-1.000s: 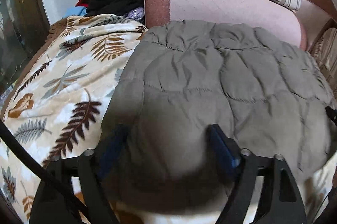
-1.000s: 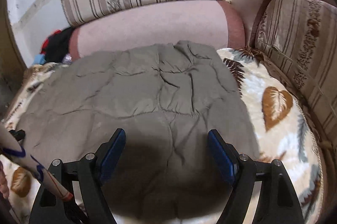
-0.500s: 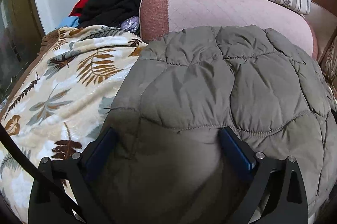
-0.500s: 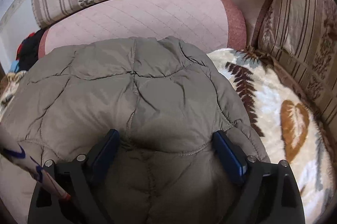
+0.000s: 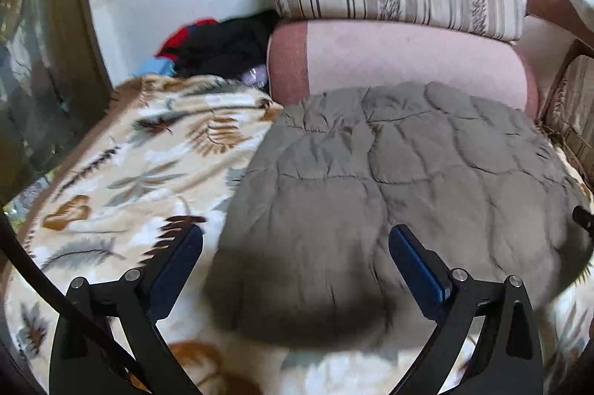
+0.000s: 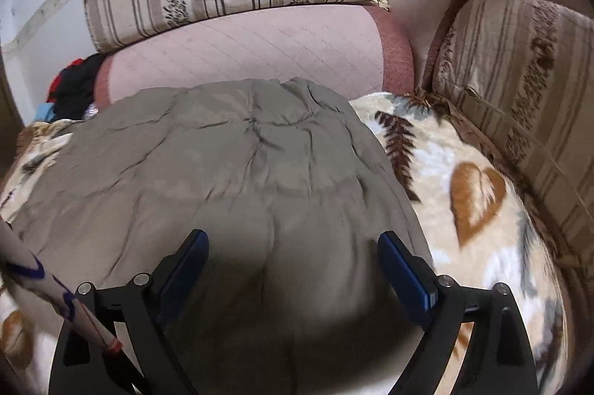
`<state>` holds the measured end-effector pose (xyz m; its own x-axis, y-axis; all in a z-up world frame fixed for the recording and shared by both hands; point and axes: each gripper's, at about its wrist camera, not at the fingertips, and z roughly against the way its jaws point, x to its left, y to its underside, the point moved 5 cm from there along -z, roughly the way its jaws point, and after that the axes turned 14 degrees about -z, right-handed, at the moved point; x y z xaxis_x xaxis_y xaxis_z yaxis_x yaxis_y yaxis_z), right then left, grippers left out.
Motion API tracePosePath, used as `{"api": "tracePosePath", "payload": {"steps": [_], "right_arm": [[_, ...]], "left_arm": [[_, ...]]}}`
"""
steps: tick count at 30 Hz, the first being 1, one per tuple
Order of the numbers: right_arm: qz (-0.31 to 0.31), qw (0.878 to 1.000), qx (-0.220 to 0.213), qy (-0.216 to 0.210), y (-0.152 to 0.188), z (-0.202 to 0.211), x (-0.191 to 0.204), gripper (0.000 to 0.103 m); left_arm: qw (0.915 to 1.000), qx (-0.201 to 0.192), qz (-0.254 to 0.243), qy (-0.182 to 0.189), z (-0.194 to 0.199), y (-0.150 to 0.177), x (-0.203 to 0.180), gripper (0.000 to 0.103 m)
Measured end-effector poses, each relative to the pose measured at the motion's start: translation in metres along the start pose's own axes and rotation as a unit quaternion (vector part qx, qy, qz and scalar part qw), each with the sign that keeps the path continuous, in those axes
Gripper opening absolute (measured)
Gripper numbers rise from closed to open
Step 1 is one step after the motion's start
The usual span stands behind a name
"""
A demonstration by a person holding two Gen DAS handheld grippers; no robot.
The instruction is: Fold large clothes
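Pulled back from the quilted grey jacket (image 5: 389,179) since half a second ago, left gripper (image 5: 295,248) fingers spread wide, holding nothing; jacket lying flat on leaf-print blanket (image 5: 122,172), against pink bolster (image 5: 401,57). From right wrist: right gripper (image 6: 293,254) likewise released above jacket (image 6: 222,172); blanket (image 6: 471,194) beside.

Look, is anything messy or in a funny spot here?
Yes: a heap of clothes, black, red and blue, is stuffed in the corner beside the pink bolster, not folded. The grey quilted jacket lies fairly flat on the leaf blanket.
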<state>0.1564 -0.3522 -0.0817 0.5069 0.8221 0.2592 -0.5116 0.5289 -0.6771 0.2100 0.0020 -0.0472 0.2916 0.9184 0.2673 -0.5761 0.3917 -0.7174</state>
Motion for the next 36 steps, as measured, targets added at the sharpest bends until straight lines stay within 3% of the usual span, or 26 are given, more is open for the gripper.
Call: {"api": "tracePosePath", "payload": {"steps": [6, 11, 15, 19, 23, 26, 28, 33, 36], "right_arm": [[-0.033, 0.999, 0.011, -0.005, 0.029, 0.047, -0.038, 0.095], [-0.008, 1.000, 0.006, 0.001, 0.037, 0.091, -0.064, 0.095], [0.052, 0.999, 0.009, 0.004, 0.029, 0.122, -0.074, 0.095], [0.115, 0.993, -0.007, 0.030, -0.002, 0.148, -0.076, 0.095], [0.065, 0.997, -0.029, -0.001, -0.012, 0.172, -0.078, 0.095], [0.002, 0.998, -0.005, -0.064, 0.014, 0.171, -0.070, 0.095], [-0.015, 0.996, 0.006, -0.083, 0.038, 0.163, -0.060, 0.095], [-0.039, 0.993, 0.052, -0.101, 0.095, 0.137, -0.033, 0.095], [-0.036, 0.992, 0.076, -0.093, 0.111, 0.128, -0.024, 0.095]], "left_arm": [[0.9989, -0.044, 0.009, -0.013, 0.066, 0.015, -0.005, 0.101], [0.9976, -0.064, 0.000, -0.028, 0.104, 0.024, -0.018, 0.101], [0.9971, -0.072, 0.001, -0.026, 0.127, 0.030, -0.026, 0.101], [0.9954, -0.087, 0.009, -0.040, 0.147, 0.031, -0.030, 0.101], [0.9928, -0.107, 0.025, -0.048, 0.168, 0.031, -0.030, 0.101], [0.9931, -0.105, 0.040, -0.034, 0.180, 0.037, -0.027, 0.102], [0.9942, -0.097, 0.035, -0.032, 0.184, 0.042, -0.027, 0.102], [0.9940, -0.088, 0.022, -0.061, 0.192, 0.056, -0.025, 0.102], [0.9960, -0.061, 0.024, -0.061, 0.182, 0.062, -0.023, 0.102]]}}
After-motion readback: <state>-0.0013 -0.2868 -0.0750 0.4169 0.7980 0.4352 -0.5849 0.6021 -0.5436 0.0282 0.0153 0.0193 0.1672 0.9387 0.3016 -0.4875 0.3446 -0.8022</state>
